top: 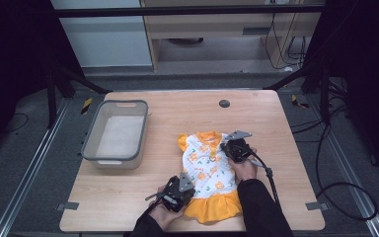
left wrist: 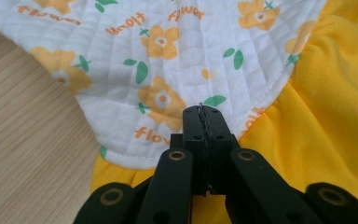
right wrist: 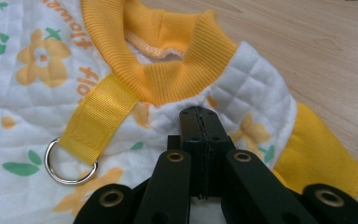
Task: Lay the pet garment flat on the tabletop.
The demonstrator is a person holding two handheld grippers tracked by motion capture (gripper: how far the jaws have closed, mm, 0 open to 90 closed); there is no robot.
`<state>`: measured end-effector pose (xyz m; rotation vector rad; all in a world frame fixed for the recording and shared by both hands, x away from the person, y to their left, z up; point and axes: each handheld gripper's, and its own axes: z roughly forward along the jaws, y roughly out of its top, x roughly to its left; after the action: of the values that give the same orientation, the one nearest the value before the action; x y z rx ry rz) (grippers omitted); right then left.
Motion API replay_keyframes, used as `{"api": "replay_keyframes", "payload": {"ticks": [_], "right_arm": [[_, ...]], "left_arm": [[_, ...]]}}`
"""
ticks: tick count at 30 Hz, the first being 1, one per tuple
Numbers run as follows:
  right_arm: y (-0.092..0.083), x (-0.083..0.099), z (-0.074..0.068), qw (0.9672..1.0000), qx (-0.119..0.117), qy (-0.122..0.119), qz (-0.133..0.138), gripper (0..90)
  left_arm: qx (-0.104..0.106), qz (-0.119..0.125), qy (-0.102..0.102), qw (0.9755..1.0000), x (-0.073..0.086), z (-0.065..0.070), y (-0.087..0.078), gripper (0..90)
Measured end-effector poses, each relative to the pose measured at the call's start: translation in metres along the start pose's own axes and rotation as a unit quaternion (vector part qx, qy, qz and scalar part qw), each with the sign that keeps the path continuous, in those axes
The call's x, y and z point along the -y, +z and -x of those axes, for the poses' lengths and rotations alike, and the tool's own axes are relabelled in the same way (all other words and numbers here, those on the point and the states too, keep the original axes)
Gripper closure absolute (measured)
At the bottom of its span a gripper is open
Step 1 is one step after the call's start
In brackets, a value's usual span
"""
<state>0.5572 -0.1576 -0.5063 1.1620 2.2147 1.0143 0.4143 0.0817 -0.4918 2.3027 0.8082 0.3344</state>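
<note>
This is a lab-style recording space: a bare wooden table (top: 177,148) stands on grey carpet (top: 24,163) inside a black metal frame (top: 177,11), with loose cables (top: 345,197) trailing across the floor.

We see a small floral dress (top: 208,174) lying flat on the bench (top: 177,113). A grey tub (top: 116,133) sits left of it; the left gripper (top: 180,190) meets its hem, the right gripper (top: 236,145) its collar.

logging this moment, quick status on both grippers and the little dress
Left gripper shut, over the white quilted panel near the yellow skirt. Right gripper shut, below the collar. Dress flat on the table. Grey bin off to the left, clear.
</note>
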Motion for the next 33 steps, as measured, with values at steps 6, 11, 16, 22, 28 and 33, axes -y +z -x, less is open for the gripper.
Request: {"api": "replay_keyframes", "payload": {"ticks": [6, 11, 16, 22, 28, 33], "right_arm": [[-0.019, -0.006, 0.0, 0.9987, -0.023, 0.01, 0.045, 90.0], [-0.044, -0.009, -0.004, 0.9972, -0.04, 0.007, 0.063, 90.0], [-0.076, 0.007, -0.02, 0.9961, -0.07, 0.001, 0.055, 90.0], [-0.092, 0.034, -0.035, 0.9948, -0.092, -0.002, 0.043, 90.0], [-0.105, 0.052, -0.049, 0.9941, -0.104, -0.016, 0.023, 90.0], [-0.104, 0.064, -0.058, 0.9932, -0.113, -0.026, -0.007, 90.0]], "left_arm": [[0.009, 0.029, -0.004, 0.9995, -0.011, -0.009, -0.015, 80.6], [-0.007, 0.064, -0.012, 0.9978, -0.032, -0.029, -0.027, 78.5], [-0.046, 0.069, -0.02, 0.9963, -0.062, -0.057, -0.012, 72.0], [-0.077, 0.057, -0.039, 0.9946, -0.08, -0.083, 0.02, 67.8], [-0.093, 0.038, -0.051, 0.9936, -0.079, -0.102, 0.053, 68.9], [-0.099, 0.032, -0.069, 0.9922, -0.074, -0.11, 0.064, 70.3]]}}
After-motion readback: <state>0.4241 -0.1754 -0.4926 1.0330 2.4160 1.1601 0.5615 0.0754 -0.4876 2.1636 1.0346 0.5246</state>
